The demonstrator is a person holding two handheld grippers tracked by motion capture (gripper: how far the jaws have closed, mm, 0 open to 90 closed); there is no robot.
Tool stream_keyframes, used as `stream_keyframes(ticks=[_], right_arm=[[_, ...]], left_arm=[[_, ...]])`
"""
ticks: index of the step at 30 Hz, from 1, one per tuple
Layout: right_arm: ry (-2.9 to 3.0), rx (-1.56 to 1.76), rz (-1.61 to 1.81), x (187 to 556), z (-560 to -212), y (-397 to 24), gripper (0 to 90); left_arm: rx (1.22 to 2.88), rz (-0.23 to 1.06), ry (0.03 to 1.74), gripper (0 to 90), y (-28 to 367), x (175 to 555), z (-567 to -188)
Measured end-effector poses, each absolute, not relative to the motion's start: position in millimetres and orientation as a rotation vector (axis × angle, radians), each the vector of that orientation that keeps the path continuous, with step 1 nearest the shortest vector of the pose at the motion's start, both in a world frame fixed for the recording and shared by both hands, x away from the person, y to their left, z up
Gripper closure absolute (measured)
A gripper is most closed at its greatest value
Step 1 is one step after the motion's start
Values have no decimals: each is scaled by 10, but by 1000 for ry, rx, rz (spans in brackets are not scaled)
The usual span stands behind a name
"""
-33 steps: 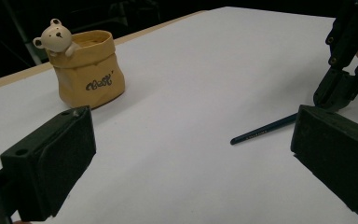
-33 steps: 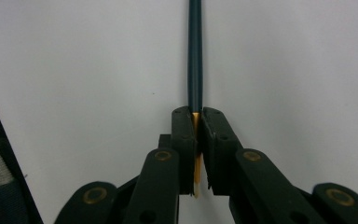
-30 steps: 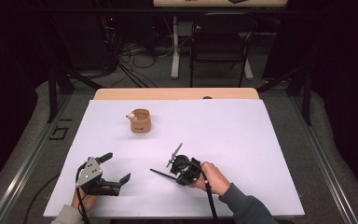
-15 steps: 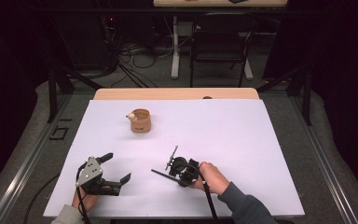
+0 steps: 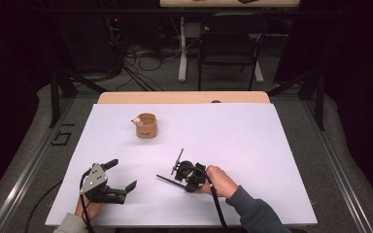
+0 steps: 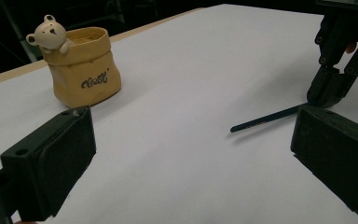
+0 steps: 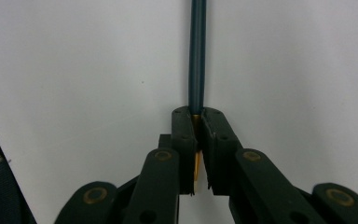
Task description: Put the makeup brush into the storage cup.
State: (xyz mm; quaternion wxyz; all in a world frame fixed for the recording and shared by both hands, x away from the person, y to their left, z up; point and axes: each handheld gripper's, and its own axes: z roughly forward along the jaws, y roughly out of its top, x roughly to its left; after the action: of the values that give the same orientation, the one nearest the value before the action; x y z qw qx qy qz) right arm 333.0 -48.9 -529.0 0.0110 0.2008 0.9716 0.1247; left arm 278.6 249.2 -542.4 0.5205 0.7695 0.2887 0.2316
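Your right hand-held gripper point(image 5: 175, 175) lies low over the white tabletop point(image 5: 252, 145), your forearm coming in from the lower right in a dark sleeve. Its jaws are clamped tight on one end of a slim dark teal pencil point(image 7: 196, 56); the right gripper view shows the yellowish end pinched between the two black pads, the round shaft running straight out ahead over the tabletop. In the high view the pencil point(image 5: 165, 180) points left, toward your other hand.

Your left hand-held gripper point(image 5: 121, 175) rests near the front left edge, its jaws spread wide with nothing between them. Its blocky, matte black pads point(image 6: 51, 158) frame the left gripper view.

Farther back sits a small tan pouch-shaped cup point(image 6: 86, 70), soft-looking and creased, with dark script on its front and a glossy cream bear figure point(image 6: 49, 33) perched on its rim. It stands upright, well apart from both hand-held grippers.

Compared with a second ago, your right hand has drawn the pencil slightly nearer to you; your left hand and the cup are unchanged.
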Motion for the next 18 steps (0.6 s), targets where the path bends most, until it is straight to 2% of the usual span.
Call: stream_keyframes(ticks=[18], right_arm=[[2987,589,448,3336,-5099,-608,845]], left_arm=[[1906,584,636,0,2423,2776,-5409]])
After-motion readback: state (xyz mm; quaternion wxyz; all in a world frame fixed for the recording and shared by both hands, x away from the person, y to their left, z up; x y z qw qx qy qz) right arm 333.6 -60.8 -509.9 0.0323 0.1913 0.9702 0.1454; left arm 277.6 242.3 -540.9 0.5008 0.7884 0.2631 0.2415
